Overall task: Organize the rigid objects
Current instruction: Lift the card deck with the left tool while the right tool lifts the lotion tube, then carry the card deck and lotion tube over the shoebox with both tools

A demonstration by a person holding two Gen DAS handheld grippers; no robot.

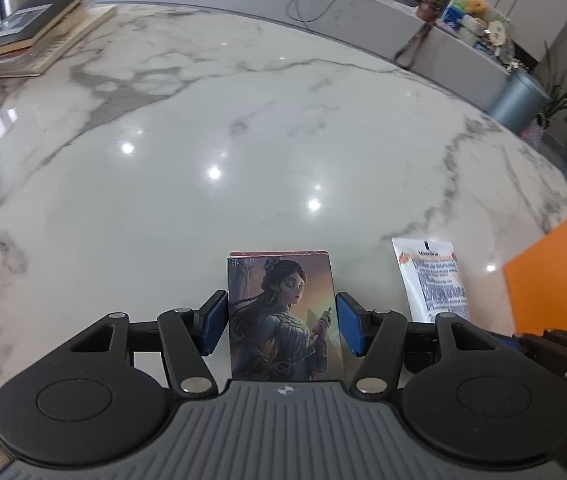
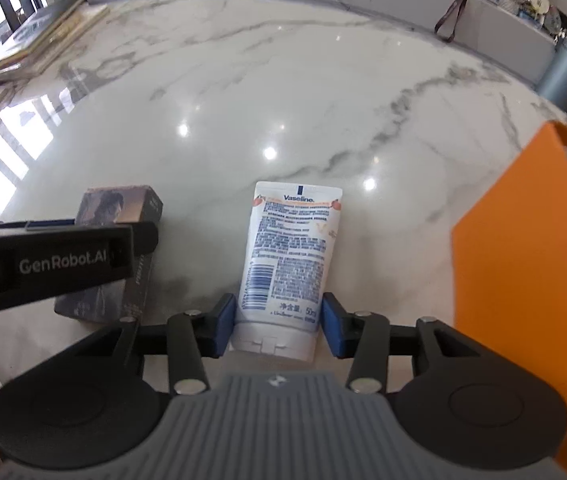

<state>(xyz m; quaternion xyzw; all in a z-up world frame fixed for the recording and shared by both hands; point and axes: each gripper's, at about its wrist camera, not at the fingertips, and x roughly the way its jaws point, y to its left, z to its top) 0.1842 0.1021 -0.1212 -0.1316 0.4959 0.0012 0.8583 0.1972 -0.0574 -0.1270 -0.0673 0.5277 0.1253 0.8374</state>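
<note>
Glossy white marble with grey veins point(image 1: 243, 140) made up the tabletop, and ceiling lights glared off it. Between the blue pads of the left gripper point(image 1: 282, 322) stood a small rectangular card box printed with a painted figure in a blue robe point(image 1: 283, 316); both pads lay against its long sides, so the tongs held it at a middling width, the box resting on the marble. Just to the right of those tongs lay a white squeeze tube of Vaseline cream with small blue print point(image 1: 437, 280).

From the right wrist the same tube point(image 2: 291, 256) lay flat, its cap end toward the camera, between the pads of the right gripper point(image 2: 277, 326). The left pad touched the tube near its shoulder, while a thin gap showed at the right pad, so the tongs straddled the tube without a clear clamp on it. Left of these tongs the black left gripper point(image 2: 139, 236) reached across the card box point(image 2: 123, 216). Close on the right stood a bright orange cardboard box with an open top point(image 2: 523, 260). Far ahead and to the left, a stack of books point(image 1: 31, 36) sat at the table's edge.
</note>
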